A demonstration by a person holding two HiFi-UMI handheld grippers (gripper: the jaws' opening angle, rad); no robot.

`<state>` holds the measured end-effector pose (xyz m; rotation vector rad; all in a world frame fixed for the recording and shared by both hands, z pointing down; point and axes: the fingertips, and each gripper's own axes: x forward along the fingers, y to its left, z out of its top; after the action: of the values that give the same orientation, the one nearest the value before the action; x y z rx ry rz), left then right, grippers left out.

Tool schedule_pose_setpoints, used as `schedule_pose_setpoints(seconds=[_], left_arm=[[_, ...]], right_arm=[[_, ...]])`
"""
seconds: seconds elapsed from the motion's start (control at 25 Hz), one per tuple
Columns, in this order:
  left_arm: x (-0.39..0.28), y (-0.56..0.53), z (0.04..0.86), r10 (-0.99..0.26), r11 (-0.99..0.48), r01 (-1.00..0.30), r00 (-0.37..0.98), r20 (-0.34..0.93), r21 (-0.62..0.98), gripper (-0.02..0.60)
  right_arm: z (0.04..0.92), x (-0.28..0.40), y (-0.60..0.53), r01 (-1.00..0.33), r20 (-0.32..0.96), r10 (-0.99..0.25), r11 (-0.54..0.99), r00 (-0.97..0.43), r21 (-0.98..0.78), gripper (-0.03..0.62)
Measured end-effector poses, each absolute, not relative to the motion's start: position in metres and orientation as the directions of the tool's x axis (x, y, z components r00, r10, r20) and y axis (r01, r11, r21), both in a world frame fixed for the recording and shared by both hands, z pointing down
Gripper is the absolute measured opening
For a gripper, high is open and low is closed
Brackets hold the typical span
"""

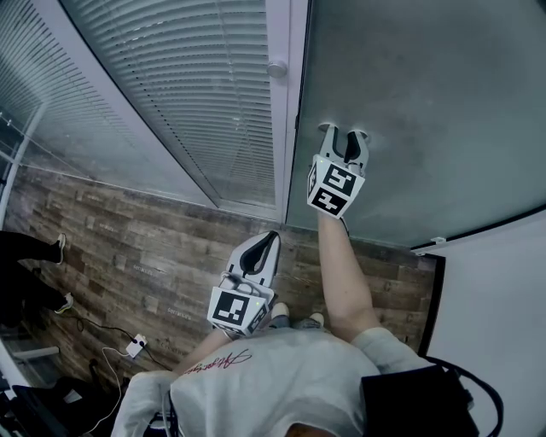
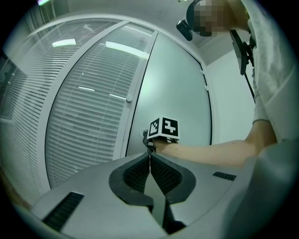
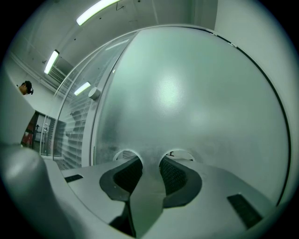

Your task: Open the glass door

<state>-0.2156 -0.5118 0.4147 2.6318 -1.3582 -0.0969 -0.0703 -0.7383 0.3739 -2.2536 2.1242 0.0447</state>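
The frosted glass door (image 1: 426,102) fills the upper right of the head view, a plain grey pane that stands shut against a white frame post (image 1: 287,111) on its left. A small round white fitting (image 1: 277,68) sits high on that post. Left of the post is a glass partition with closed horizontal blinds (image 1: 196,94) behind it, curving away down a corridor. The floor (image 1: 145,247) is dark wood-look planking, and a white wall panel (image 1: 495,290) stands to the right of the door. The right gripper (image 1: 343,130) is held out level on a bare forearm (image 1: 345,273), its two tips at the door's glass near the frame-side edge. In the right gripper view the jaws stand apart with only frosted pane between them, and two rounded clearer patches show on the glass just beyond the tips; whether the tips actually press on the glass cannot be told. The left gripper (image 1: 271,237) hangs back close to the person's body, well apart from the door, its jaws closed together on nothing. Light-coloured shoes (image 1: 294,320) show on the planks below the person's chest. At the far left a second person's dark-clad legs (image 1: 26,247) stand on the floor, and a white cable with a small plug block (image 1: 132,346) lies near the lower left. Long ceiling lights (image 3: 98,10) run overhead in the right gripper view.
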Motion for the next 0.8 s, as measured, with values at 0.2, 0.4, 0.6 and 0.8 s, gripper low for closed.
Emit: schedule_pose_setpoints(seconds=[0.2,0.4,0.6,0.8], left_arm=[[-0.214,-0.505,0.413,-0.813,-0.568,-0.801,0.582,0.022,0.188,0.018],[-0.213,-0.496,0.409,-0.809,-0.576,-0.797,0.588,0.014,0.181,0.018],[-0.212,-0.491,0.408,-0.802,-0.589,-0.79,0.598,0.001,0.171,0.018],[-0.21,-0.484,0.402,-0.796,-0.599,-0.785,0.605,-0.011,0.159,0.018]], right_arm=[[0.372,-0.072,-0.727,-0.998,-0.056,-0.997,-0.058,0.058,-0.014,0.13],[0.371,-0.074,-0.712,-0.999,-0.063,-0.997,-0.05,0.051,-0.016,0.13],[0.37,-0.078,-0.699,-0.999,-0.071,-0.997,-0.031,0.032,-0.013,0.13],[0.37,-0.082,-0.682,-1.0,-0.075,-0.997,-0.01,0.011,-0.015,0.13]])
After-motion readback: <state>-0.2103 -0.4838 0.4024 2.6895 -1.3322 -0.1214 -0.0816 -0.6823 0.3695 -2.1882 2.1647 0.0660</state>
